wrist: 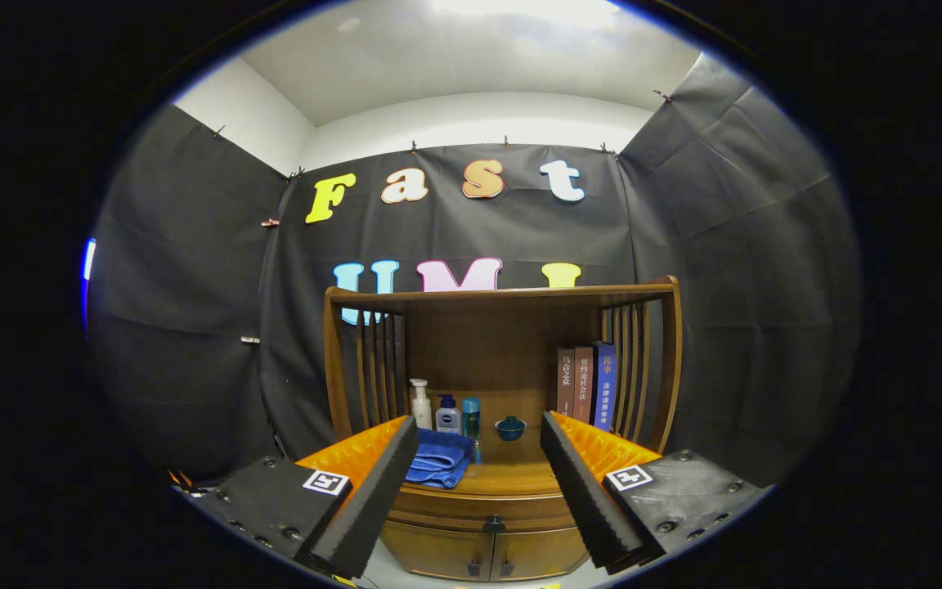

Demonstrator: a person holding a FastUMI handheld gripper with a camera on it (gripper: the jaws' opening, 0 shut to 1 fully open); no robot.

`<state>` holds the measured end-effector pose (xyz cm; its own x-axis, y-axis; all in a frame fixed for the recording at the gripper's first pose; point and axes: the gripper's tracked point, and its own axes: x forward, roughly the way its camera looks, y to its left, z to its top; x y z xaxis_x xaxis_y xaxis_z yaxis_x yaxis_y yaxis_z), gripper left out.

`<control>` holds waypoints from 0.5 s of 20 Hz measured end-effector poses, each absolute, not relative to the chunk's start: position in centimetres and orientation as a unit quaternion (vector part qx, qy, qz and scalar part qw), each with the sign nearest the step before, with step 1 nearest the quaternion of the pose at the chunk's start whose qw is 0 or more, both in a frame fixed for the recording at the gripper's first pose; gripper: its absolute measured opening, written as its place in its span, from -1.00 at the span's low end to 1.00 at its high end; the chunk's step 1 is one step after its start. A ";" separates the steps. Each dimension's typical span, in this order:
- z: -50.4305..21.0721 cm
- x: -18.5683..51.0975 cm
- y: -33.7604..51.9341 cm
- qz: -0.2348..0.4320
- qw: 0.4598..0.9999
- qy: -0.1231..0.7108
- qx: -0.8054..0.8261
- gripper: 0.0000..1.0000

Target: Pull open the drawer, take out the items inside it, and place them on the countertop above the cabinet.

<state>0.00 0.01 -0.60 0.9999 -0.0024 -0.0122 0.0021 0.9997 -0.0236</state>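
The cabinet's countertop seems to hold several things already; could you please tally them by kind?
Bottles: 3 (pump bottle, dark-capped bottle, teal bottle)
Books: 3
Folded blue towel: 1
Small teal bowl: 1
Total: 8
The gripper is open, its fingers apart ahead of the shut drawer.

You see a warm brown wooden cabinet (487, 491) with a dark knob on its drawer (493, 520). A blue folded towel (438, 460) lies on your countertop (512, 478). Bottles: white pump bottle (421, 405), white bottle with dark blue cap (448, 415), teal bottle (471, 417). Small teal bowl (510, 427). Books (585, 386): two brown spines, one blue.
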 end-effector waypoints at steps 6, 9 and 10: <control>-0.9 0.4 0.1 -0.002 1.000 0.007 -0.013 0.96; -1.3 0.7 0.2 -0.001 1.000 0.009 -0.014 0.96; -1.5 0.8 0.2 0.000 1.000 0.011 -0.013 0.96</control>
<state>0.80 0.20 -1.52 0.9998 -0.0001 -0.0210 -0.0005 0.9997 -0.0261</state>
